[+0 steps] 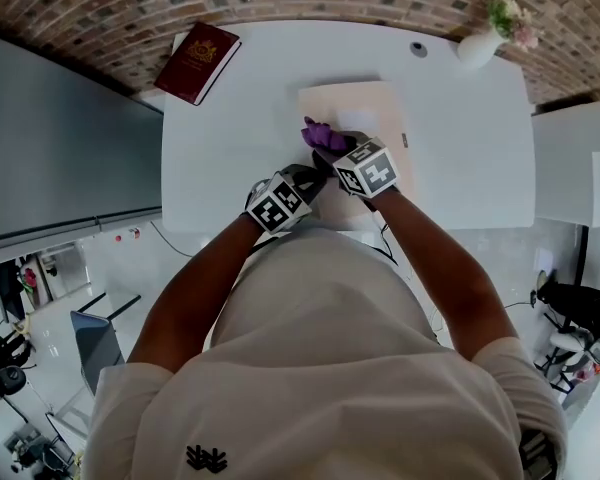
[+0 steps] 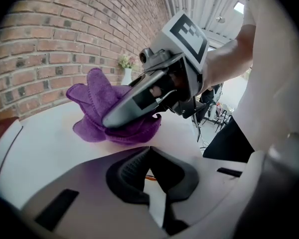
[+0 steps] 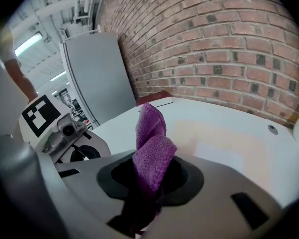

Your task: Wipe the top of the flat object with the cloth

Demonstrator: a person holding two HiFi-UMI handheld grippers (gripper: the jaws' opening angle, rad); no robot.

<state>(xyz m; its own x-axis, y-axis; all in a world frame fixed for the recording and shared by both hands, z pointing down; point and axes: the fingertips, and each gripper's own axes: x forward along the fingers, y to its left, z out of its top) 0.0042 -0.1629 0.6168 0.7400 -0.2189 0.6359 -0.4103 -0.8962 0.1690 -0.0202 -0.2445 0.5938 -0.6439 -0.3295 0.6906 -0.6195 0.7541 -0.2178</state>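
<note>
Lying just ahead of the right tool (image 1: 332, 148), the beige board (image 1: 365, 103) is seen on the white tabletop (image 1: 230, 118), its long axis running away from the person. The purple cloth (image 1: 322, 134) is pinched in that tool's closed jaws at the board's near left part; the left tool (image 1: 310, 176), closed on nothing, is held just beside

Your white worktop (image 1: 230, 128) carries a red book (image 1: 198, 62) (far left corner), a beige flat board (image 1: 380, 103), and a flower vase (image 1: 480, 46).
</note>
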